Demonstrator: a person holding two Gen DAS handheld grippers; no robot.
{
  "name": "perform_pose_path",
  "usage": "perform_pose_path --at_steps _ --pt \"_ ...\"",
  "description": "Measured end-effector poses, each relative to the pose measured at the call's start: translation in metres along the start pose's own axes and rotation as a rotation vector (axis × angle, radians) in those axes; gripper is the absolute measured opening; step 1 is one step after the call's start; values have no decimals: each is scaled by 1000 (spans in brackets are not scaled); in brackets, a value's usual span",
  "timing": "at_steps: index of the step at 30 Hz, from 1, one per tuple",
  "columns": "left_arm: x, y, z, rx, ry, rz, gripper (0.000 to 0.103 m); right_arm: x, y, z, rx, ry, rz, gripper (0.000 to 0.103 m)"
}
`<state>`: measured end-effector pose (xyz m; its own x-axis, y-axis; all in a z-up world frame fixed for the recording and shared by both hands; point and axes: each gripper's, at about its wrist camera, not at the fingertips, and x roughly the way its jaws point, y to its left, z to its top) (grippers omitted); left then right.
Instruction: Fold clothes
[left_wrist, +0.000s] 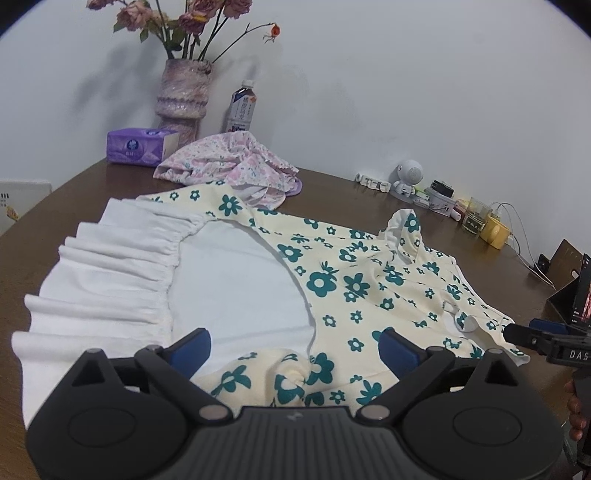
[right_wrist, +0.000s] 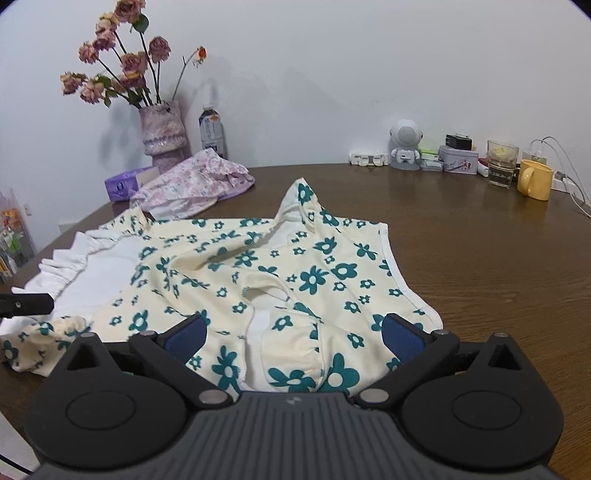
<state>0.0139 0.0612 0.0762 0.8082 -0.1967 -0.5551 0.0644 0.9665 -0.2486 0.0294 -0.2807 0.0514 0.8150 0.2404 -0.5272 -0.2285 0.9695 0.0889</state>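
Here, two garments lie on one table (right_wrist: 461, 258): both tools (left_wrist: 295, 345) (right_wrist: 293, 334) gape wide, gripping nothing.

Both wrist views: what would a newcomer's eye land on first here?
The cream dress with teal flowers, spread across the brown table with its white lining turned up on the left. Behind it, a vase of dried roses stands against the wall, beside a crumpled pink floral garment.

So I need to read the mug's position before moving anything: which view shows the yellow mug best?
The right wrist view: the yellow mug stands whole and unobstructed by a glass, handle visible. In the left wrist view it is small, distorted, far off at the table's back edge.
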Motion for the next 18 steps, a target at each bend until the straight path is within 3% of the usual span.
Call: perform_pose_path --at_steps 18 --pt "18 11 5 -21 7 -12 98 15 2 12 -34 14 48 103"
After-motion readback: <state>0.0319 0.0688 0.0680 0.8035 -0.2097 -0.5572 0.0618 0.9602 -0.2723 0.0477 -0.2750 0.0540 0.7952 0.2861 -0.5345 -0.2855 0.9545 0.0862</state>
